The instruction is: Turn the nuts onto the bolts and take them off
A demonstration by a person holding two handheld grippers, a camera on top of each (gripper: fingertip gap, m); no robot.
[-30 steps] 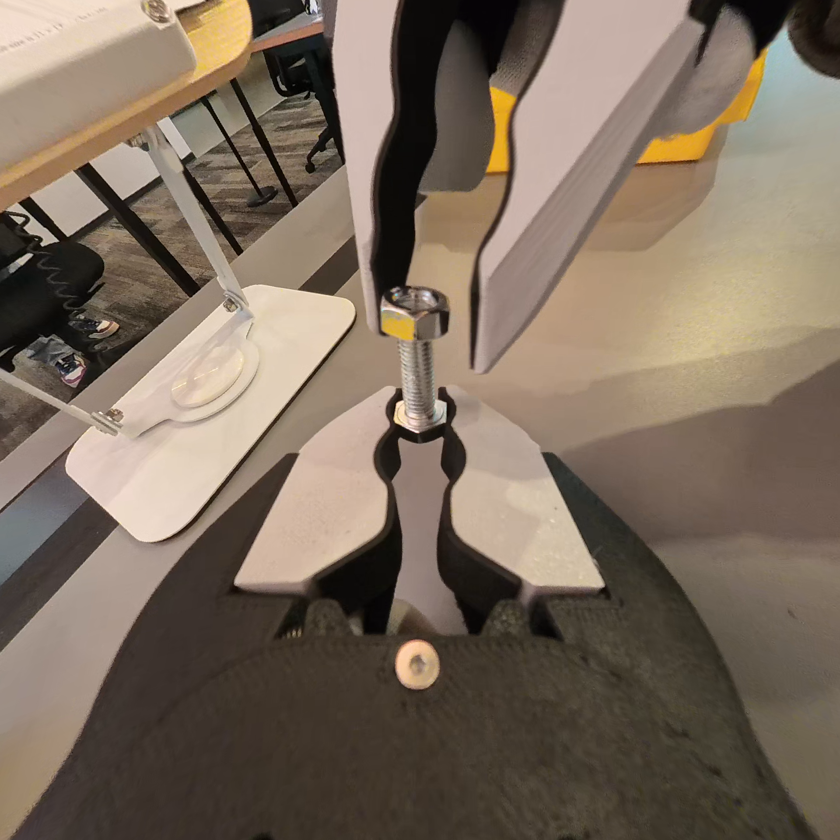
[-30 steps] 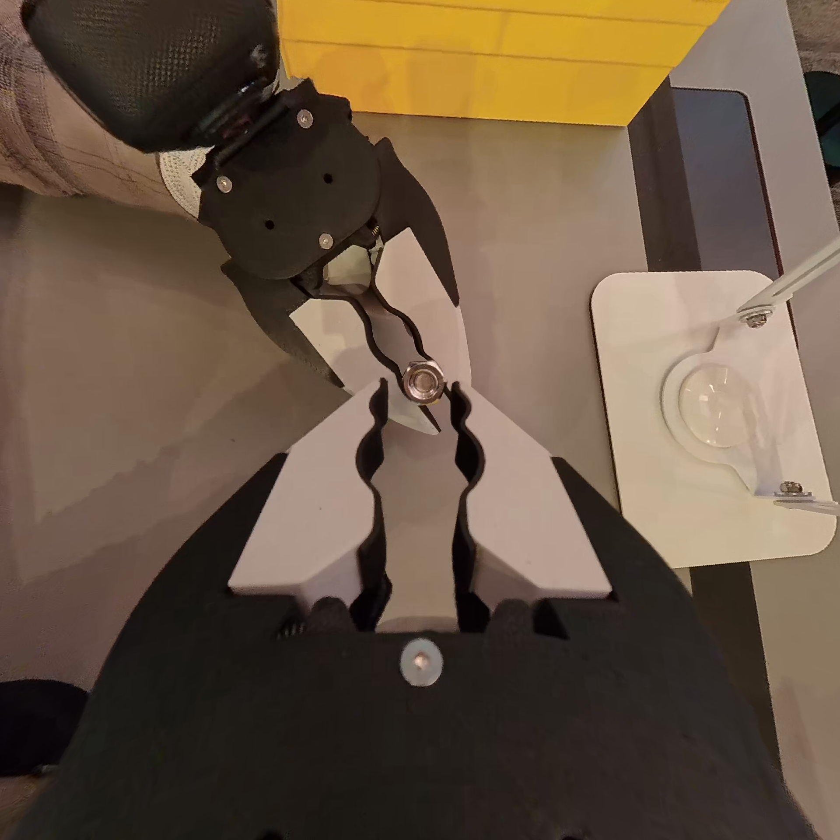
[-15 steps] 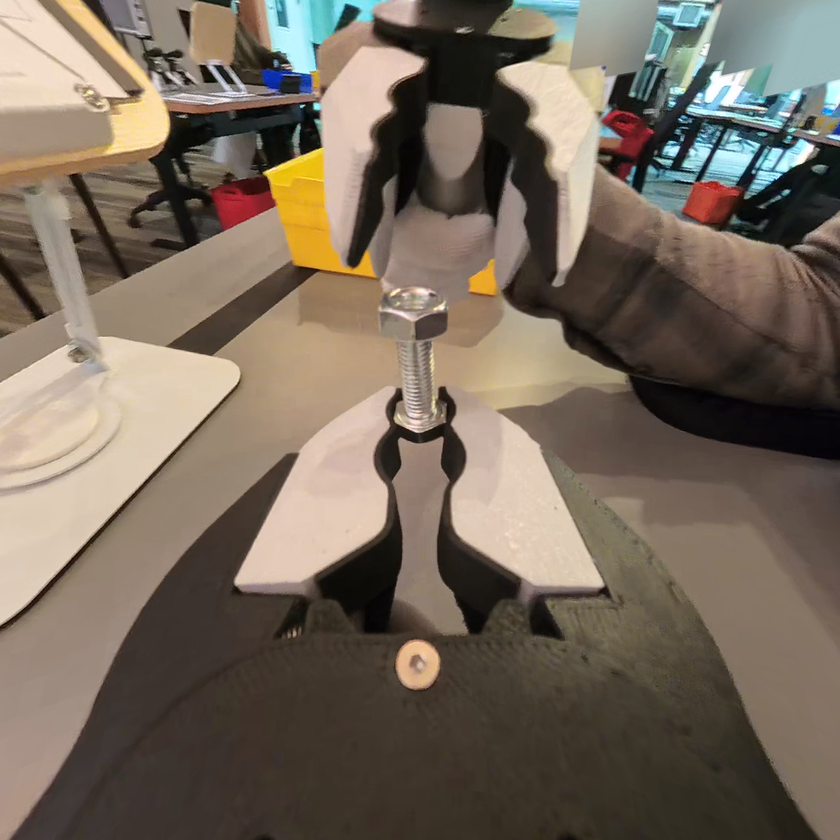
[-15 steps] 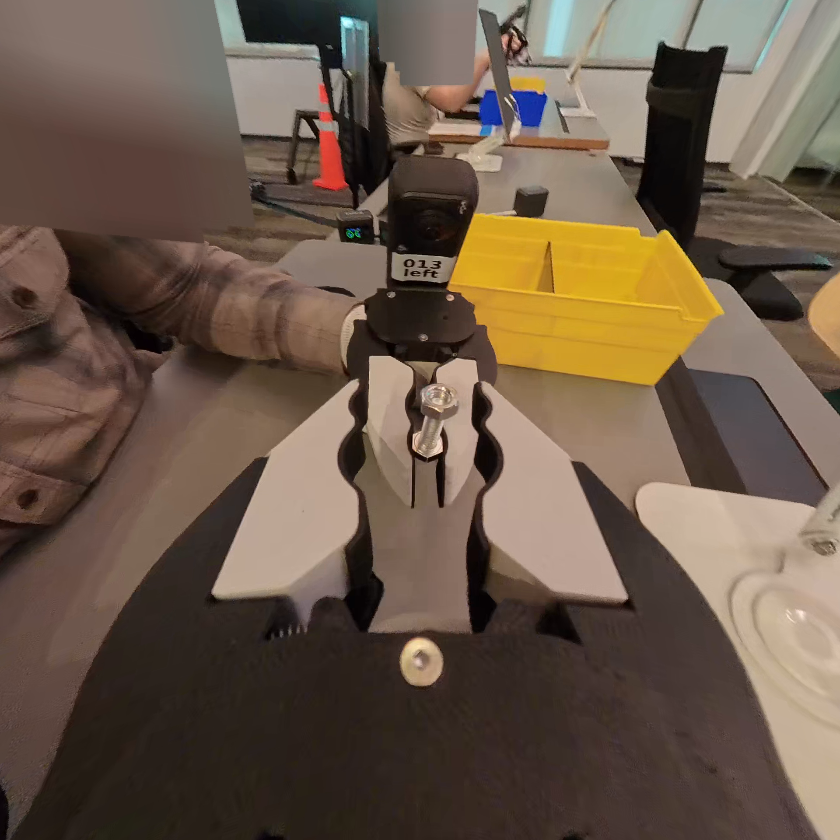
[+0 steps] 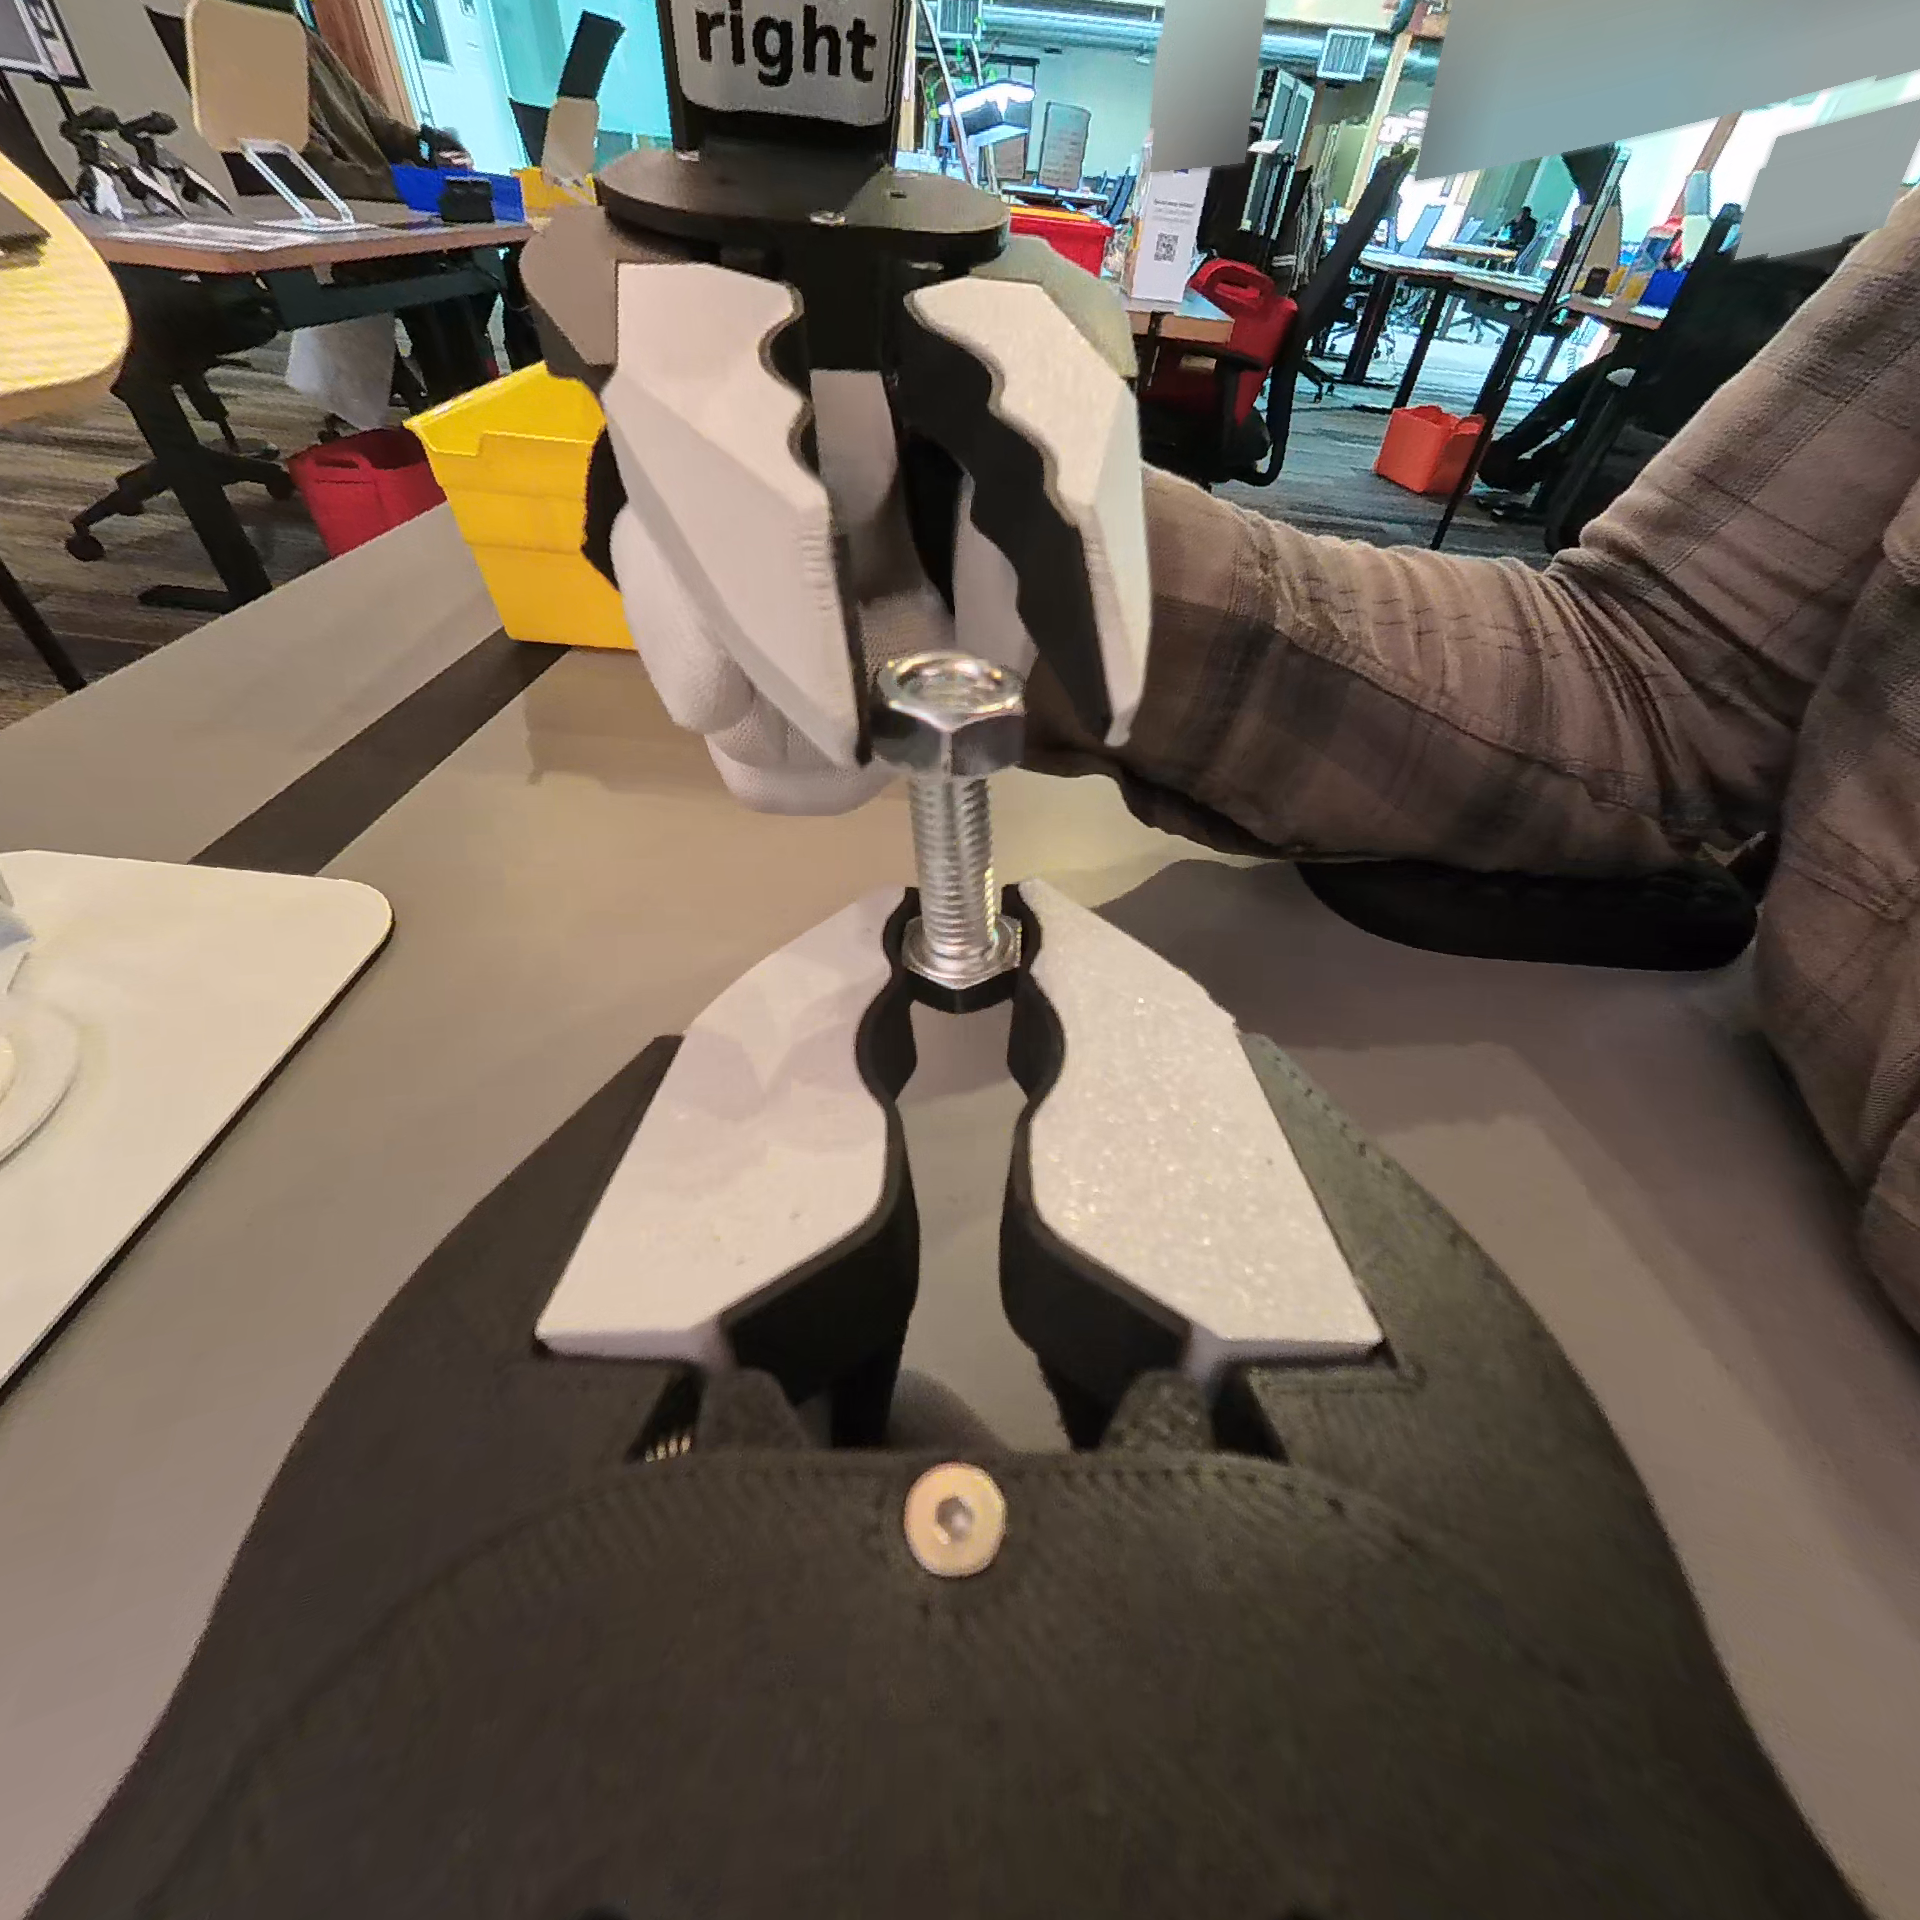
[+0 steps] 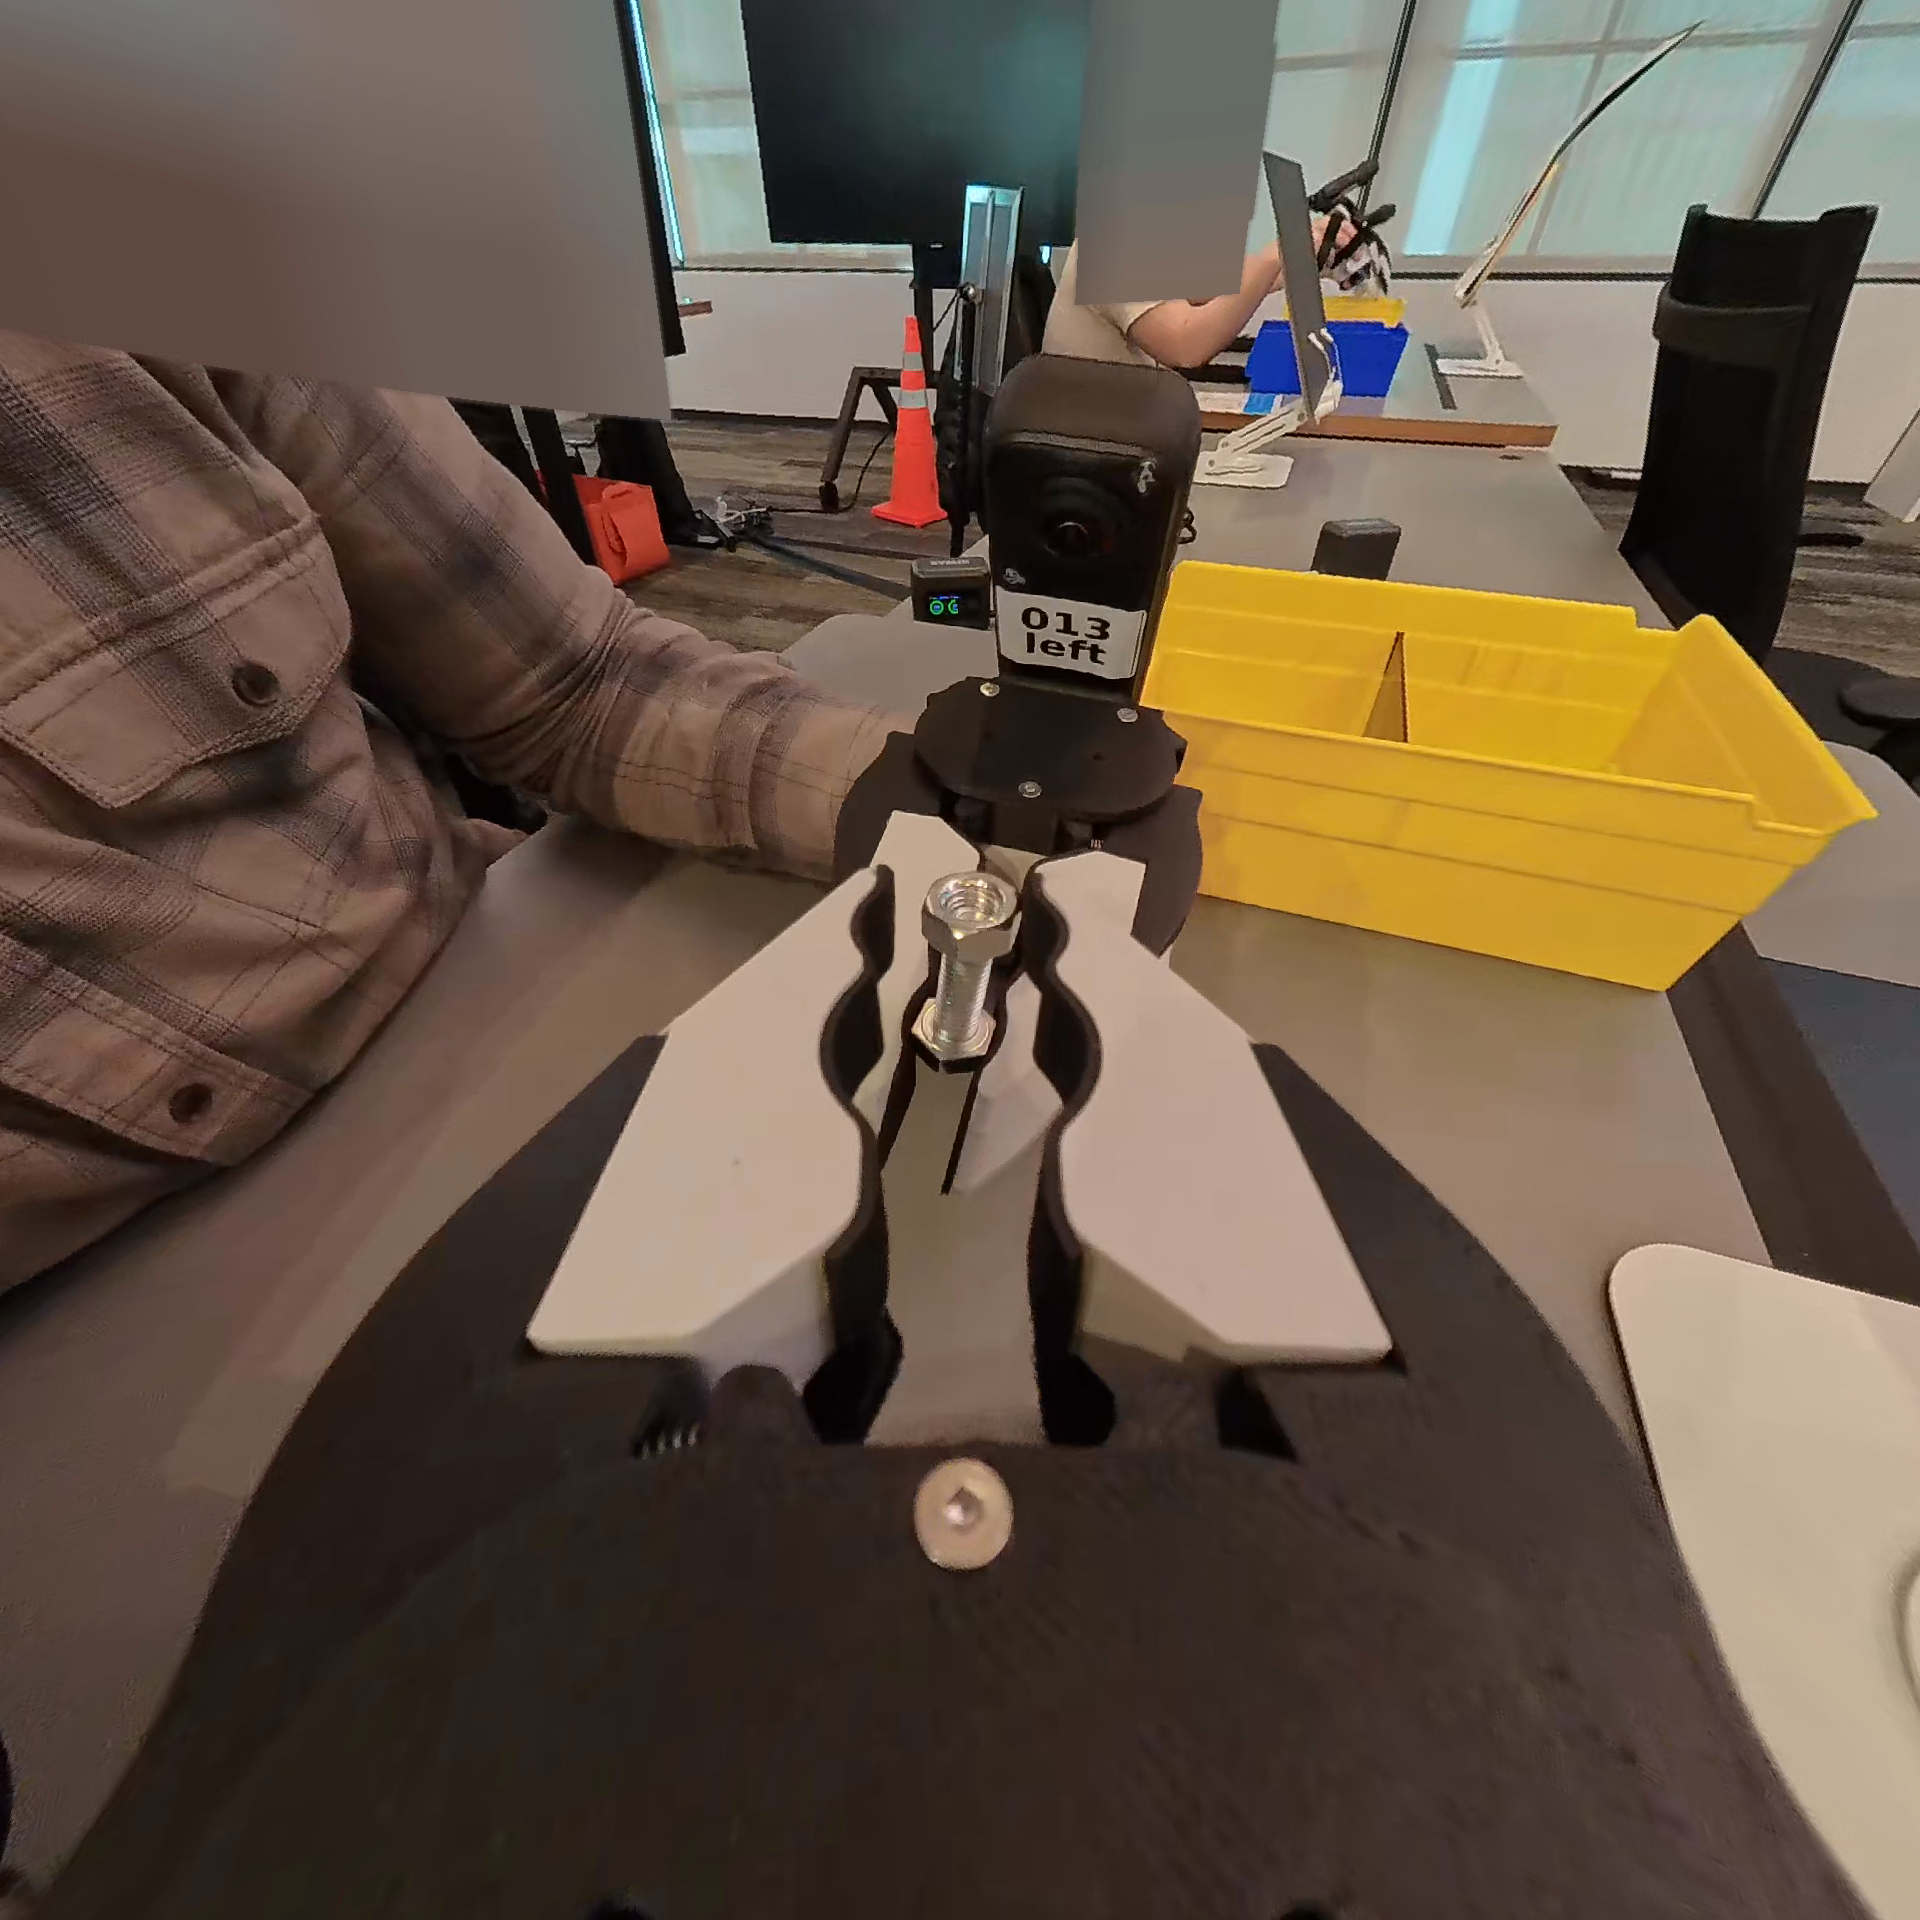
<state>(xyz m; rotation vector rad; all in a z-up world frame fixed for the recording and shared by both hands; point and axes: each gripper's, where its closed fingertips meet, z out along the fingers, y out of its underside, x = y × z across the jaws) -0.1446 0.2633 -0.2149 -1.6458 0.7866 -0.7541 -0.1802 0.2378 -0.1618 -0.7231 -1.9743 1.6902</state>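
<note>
**Bolt upright over the grey surface**

My left claw gripped the bolt upright by its head, nut atop. My right claw gaped around the nut. Beyond, a grey surface, a yellow bin, office desks.

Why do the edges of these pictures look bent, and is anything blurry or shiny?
Left wrist view: wide-angle lens bends the table edge; the bolt is sharp and glints. Right wrist view: the same bending, bright windows behind, flat grey patches overlaid.
</note>
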